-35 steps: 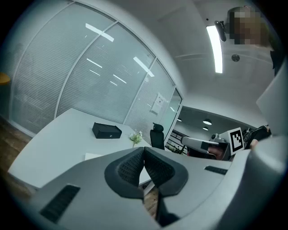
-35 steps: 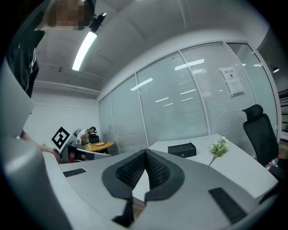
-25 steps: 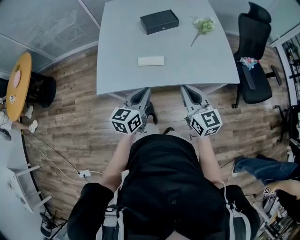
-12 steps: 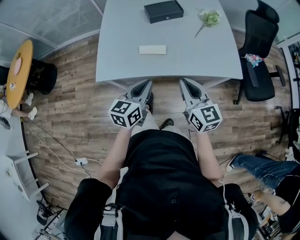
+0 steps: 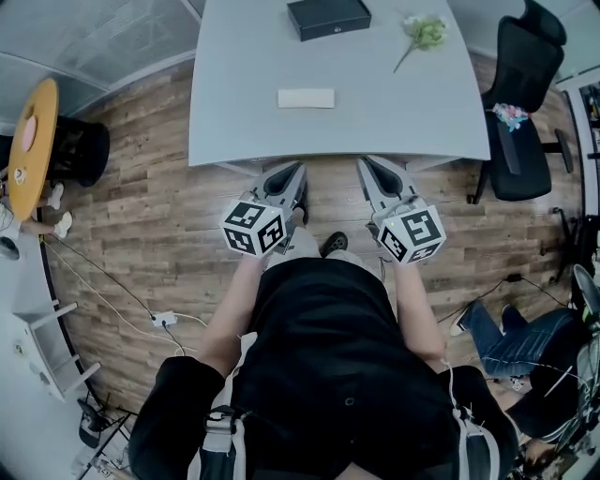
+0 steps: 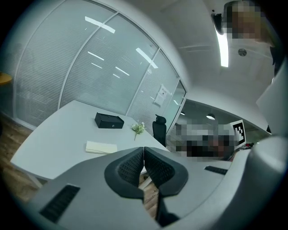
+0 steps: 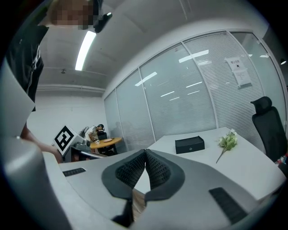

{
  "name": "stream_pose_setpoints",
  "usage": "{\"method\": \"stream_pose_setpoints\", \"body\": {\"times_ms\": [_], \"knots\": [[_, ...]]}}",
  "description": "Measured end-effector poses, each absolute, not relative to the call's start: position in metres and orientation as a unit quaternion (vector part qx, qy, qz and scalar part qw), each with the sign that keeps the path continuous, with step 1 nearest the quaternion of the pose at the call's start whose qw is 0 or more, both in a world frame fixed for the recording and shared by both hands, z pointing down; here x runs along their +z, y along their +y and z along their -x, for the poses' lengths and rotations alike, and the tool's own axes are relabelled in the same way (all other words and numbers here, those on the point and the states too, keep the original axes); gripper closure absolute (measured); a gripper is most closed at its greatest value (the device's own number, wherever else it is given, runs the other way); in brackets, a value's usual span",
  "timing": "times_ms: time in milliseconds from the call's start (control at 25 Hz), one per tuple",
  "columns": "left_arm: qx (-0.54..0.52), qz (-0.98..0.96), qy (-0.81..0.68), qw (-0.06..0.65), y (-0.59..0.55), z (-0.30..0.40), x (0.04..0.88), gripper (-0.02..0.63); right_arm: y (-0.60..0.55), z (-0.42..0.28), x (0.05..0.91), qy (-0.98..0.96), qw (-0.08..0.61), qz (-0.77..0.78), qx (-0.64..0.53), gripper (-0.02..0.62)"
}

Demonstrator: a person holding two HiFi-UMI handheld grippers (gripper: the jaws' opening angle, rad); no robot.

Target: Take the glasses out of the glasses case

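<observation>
The black, box-shaped glasses case [image 5: 328, 17] is sitting closed at the far end of the pale grey table [image 5: 375, 112], lid down, so the glasses are presumably inside it and nothing of them is showing. It is lying well apart from both grippers, which suggests the task is not yet really under way. Nearer the person, a flat cream rectangular pad [image 5: 306, 97] is resting on the tabletop, between the case and the near edge, and a small green-and-white flower sprig [image 5: 424, 33] is lying off to the right of the case; neither is blocking the way to the case. The left gripper [image 5: 296, 171] and the right gripper [image 5: 365, 163] are hanging side by side in front of the person's body, their tips just short of the table's near edge and over the wooden plank floor [image 5: 141, 216]. Each gripper view is showing its ribbed dark pads pressed together with nothing between them, so both are empty, probably held shut simply because there is nothing yet to take. Both are pointing toward the table, the case showing ahead in each gripper view, which reads as a ready stance before reaching. A black office chair [image 5: 520, 84] is standing at the table's right, and a round yellow side table [image 5: 33, 145] at far left.
</observation>
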State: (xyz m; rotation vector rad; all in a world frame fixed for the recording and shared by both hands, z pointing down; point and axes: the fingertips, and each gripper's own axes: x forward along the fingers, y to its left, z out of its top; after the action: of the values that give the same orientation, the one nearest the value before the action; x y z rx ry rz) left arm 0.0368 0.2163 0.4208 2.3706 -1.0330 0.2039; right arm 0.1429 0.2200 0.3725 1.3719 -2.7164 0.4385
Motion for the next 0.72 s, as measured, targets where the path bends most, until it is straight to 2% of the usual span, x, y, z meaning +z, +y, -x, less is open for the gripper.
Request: {"method": "stream_pose_setpoints", "body": {"times_ms": [360,720], "knots": [[0.073,-0.887,-0.367,0.272,0.13,-0.011,0.419,0.583,0.136,-0.11,0.358,-0.892,0.033,-0.432,0.128,0.56],[0.062,-0.892,-0.354,0.273,0.045,0.031,0.416,0.583,0.059,-0.065,0.359,-0.889,0.07,-0.437,0.115,0.5]]}}
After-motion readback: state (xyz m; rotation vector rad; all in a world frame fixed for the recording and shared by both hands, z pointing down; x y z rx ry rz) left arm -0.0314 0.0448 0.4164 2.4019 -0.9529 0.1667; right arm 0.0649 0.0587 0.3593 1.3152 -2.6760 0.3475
